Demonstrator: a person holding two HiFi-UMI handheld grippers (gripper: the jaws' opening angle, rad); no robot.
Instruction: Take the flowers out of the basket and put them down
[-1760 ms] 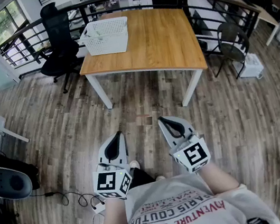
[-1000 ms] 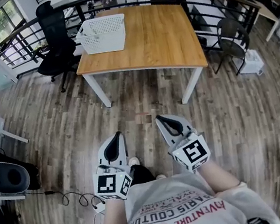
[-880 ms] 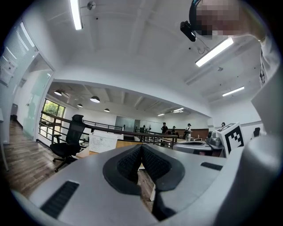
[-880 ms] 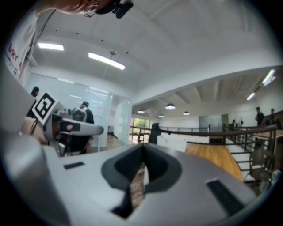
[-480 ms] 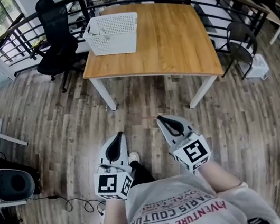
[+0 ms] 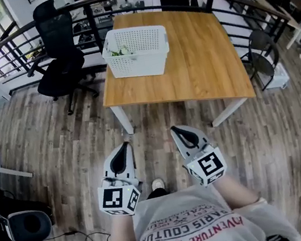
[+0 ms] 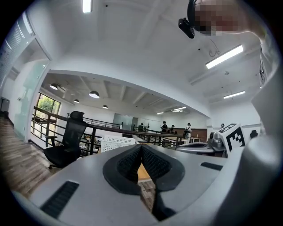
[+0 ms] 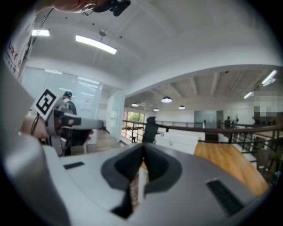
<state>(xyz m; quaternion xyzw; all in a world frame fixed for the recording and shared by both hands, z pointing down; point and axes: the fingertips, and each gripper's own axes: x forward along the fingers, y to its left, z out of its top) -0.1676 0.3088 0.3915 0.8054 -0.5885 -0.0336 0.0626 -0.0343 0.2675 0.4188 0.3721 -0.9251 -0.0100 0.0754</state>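
Observation:
A white slatted basket [image 6: 136, 50] stands on the far left part of a wooden table [image 6: 198, 62]; a bit of green and white flowers [image 6: 121, 51] shows inside it. Both grippers are held side by side in front of the person's body, over the wooden floor and well short of the table. The left gripper [image 6: 126, 145] is shut with nothing in it, and so is the right gripper [image 6: 173, 129]. In the left gripper view the basket [image 7: 116, 142] shows far off beyond the closed left gripper [image 7: 141, 146]. The right gripper view shows the closed right gripper [image 8: 142, 146] and the tabletop [image 8: 227, 158].
A black office chair [image 6: 60, 52] stands left of the table by a dark curved railing [image 6: 89, 2]. A dark chair [image 6: 260, 48] and a white box [image 6: 276, 75] sit to the table's right. A black round seat [image 6: 28, 225] and a cable lie at lower left.
The person has walked toward the table: table and basket now sit lower and further right in the head view. Both grippers keep their place before the body, still shut.

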